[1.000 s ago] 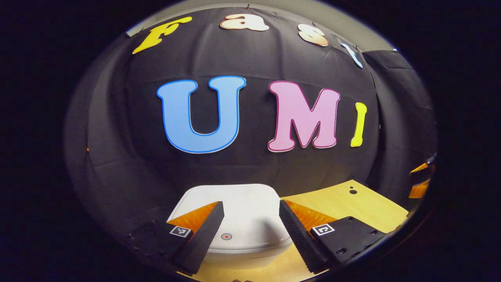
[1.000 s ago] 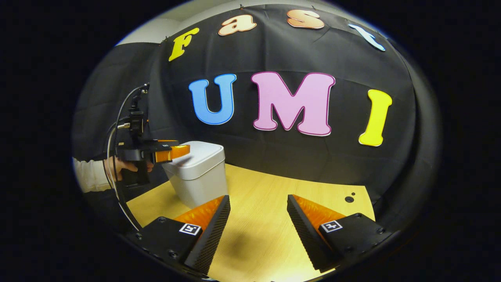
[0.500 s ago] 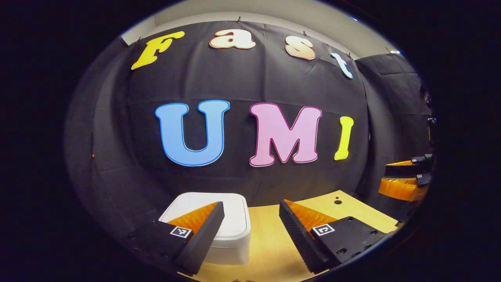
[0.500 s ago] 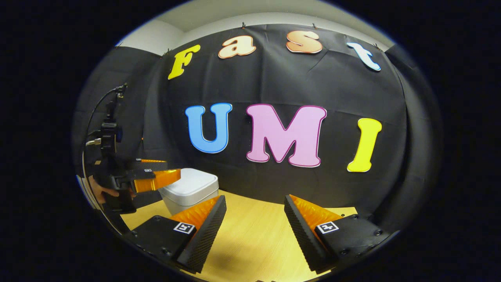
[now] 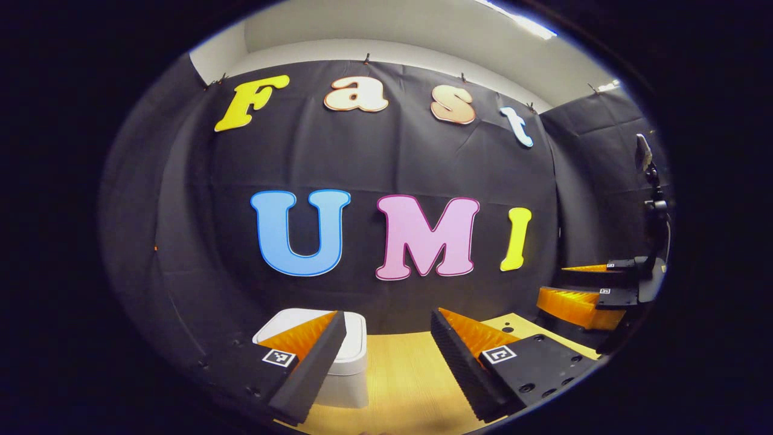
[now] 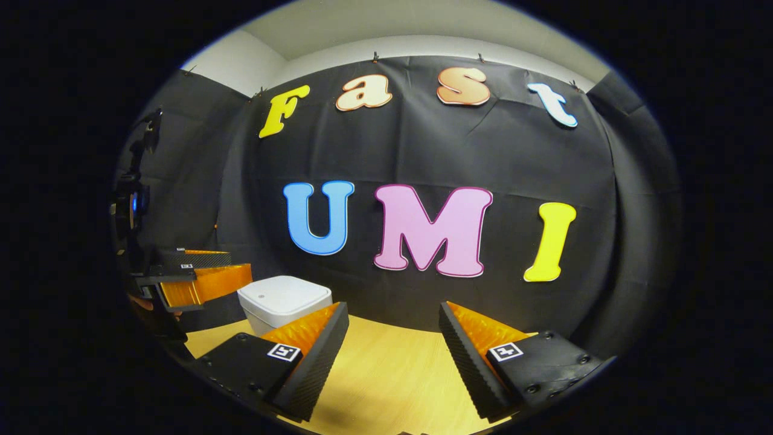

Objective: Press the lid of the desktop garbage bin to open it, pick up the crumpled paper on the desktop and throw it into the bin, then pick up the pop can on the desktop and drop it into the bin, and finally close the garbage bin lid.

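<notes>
A: Nearest first: the left tool [image 5: 386, 356] has its jaws spread wide with nothing between them, and so does the right tool [image 6: 392, 356]. Both are held above the bare wooden surface [image 6: 386, 380]

B: And the bin?

A: The white garbage bin [image 6: 284, 299] stands just beyond, on the surface toward its left side, close to the black cloth wall [image 6: 423, 151]. Its lid [image 6: 281, 293] lies flat and looks closed. In the left gripper view the bin [image 5: 353, 356] sits partly behind that tool's left-hand finger

B: Any crumpled paper or pop can?

A: I see none on the part of the surface in view, so my guess is they are already inside and the lid step is finished. I can't see inside to confirm

B: What would do this step well, then?

A: Check that the lid is seated evenly all round. If it isn't, lower one fingertip straight onto the top near the front edge, press gently, and lift straight off so the light bin doesn't slide. The left tool is nearer the bin; the right one can be kept well apart
</notes>
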`<state>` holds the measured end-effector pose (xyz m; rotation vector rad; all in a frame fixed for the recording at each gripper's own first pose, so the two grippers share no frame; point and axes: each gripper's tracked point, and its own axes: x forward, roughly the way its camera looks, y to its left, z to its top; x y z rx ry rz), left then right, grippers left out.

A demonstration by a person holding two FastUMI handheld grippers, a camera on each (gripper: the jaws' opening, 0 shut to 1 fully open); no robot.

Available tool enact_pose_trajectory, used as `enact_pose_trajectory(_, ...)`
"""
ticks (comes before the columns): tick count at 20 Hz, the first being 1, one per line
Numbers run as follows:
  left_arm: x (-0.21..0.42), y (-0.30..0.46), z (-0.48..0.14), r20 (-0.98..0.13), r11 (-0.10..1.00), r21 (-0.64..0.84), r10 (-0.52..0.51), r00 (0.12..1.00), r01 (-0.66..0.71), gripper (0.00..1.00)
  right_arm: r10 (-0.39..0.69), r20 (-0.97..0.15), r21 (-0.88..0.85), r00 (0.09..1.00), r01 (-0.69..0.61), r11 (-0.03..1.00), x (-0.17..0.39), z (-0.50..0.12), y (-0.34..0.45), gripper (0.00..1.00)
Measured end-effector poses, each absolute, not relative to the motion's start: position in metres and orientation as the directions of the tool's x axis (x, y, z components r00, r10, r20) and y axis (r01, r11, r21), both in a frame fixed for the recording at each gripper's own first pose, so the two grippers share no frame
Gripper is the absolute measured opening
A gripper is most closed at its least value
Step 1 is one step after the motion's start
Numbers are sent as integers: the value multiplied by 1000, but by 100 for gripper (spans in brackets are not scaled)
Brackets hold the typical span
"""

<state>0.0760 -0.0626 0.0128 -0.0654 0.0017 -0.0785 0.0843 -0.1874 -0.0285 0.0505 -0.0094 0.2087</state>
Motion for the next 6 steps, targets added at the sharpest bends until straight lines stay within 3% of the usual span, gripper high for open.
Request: enact_pose_trajectory(6,30,-57,22,15,994,-26,-106,994,106,96,137,29,62,990,-139,988,41,-7,-172,96)
